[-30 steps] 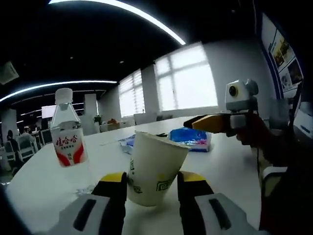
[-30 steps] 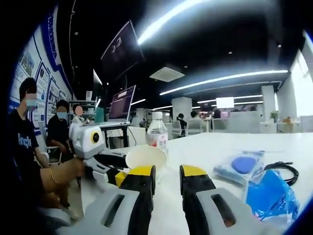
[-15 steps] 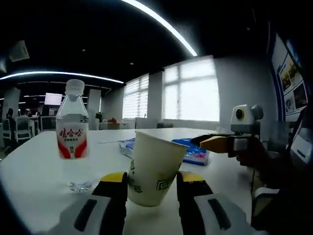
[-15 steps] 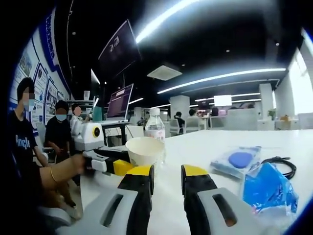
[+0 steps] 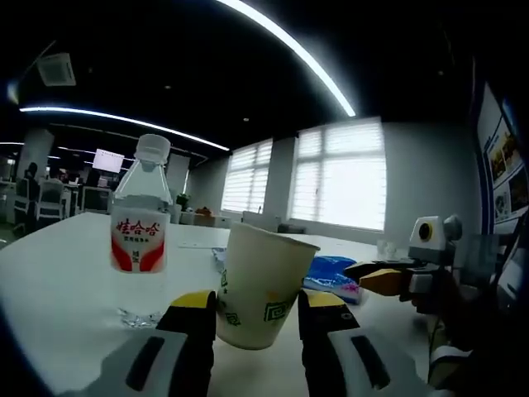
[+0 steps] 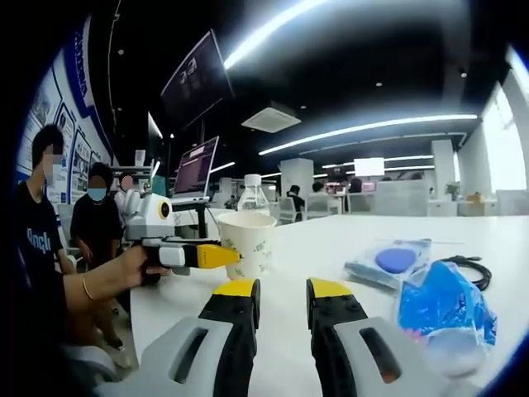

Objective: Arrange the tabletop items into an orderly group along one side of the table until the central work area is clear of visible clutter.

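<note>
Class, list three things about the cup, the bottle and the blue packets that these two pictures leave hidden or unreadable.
- Paper cup, left gripper view: its base is hidden behind the left hand-held gripper.
- Water bottle, right gripper view: only the top shows above the cup, so the label is hidden.
- Blue packets, right gripper view: contents blurred, and cut off by the edge.

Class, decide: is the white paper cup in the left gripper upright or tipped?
Tipped slightly: the white paper cup, clamped in the left gripper, leans beside the upright clear water bottle.
</note>
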